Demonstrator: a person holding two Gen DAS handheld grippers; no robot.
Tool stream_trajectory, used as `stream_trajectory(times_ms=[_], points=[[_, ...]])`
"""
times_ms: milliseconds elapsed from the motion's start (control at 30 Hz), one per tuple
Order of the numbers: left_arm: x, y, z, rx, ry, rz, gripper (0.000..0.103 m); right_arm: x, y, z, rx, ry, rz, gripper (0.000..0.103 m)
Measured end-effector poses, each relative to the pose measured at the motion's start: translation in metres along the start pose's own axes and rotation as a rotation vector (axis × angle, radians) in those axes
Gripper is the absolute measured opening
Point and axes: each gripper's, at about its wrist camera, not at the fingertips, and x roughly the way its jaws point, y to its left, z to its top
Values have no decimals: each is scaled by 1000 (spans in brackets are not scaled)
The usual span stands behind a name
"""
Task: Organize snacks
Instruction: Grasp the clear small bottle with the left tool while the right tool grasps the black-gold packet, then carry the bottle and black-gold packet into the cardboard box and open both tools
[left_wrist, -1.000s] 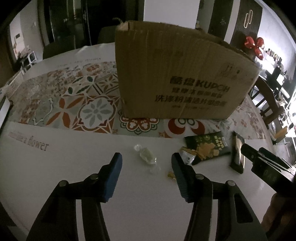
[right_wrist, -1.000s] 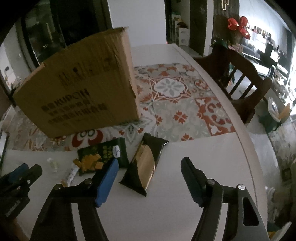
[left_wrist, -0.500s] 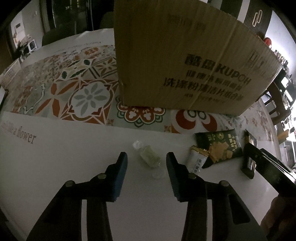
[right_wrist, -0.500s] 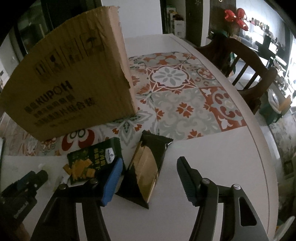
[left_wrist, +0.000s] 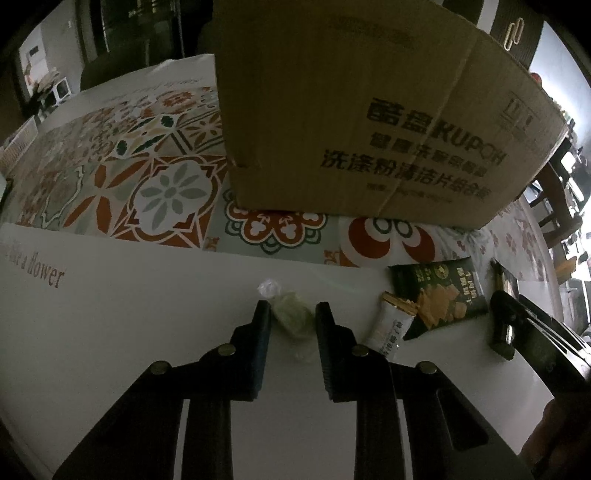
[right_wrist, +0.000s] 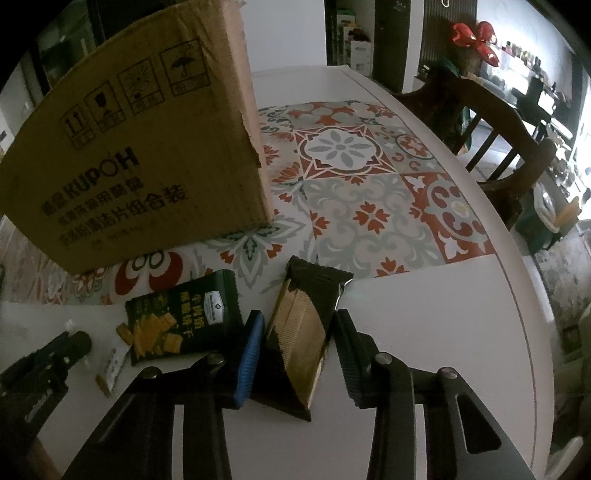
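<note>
Left gripper (left_wrist: 291, 314), jaws closing around a pale green clear-wrapped sweet (left_wrist: 291, 319) on the white table (left_wrist: 147, 295). Right gripper (right_wrist: 299, 332), jaws closing around a black-and-gold snack packet (right_wrist: 299, 332). Tall brown cardboard box (right_wrist: 140, 147) at 11 o'clock of the packet; its contents cannot be seen.

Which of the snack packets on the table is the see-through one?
The small clear-wrapped pale green candy, lying between the closing jaws of the left gripper. The other packets are opaque: a dark green cracker bag, a black-and-gold packet and a white bar.
</note>
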Motion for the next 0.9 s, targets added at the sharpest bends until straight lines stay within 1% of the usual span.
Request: stream_trajectory(times_ms=[100,200,300,600,767,900], points=[[-4,-2,-1,13,-1,-12,25,-2,-1,-2,2,2,8,37],[-13,-9,-1,48,-26,-12,25,-4,-3,-3,12,6,21,36],[-21,-14,1,62,-37,-31,25,-6,-6,-4,15,13,31,36],[-48,-36,3,124,-83,-72,25,-28,-12,-7,1,6,71,36],[-68,-43,6,141,-118,-82,25,-47,-11,-1,-25,-23,108,36],[-87,-47,10,148,-157,-88,25,-69,-8,6,-60,-71,142,36]])
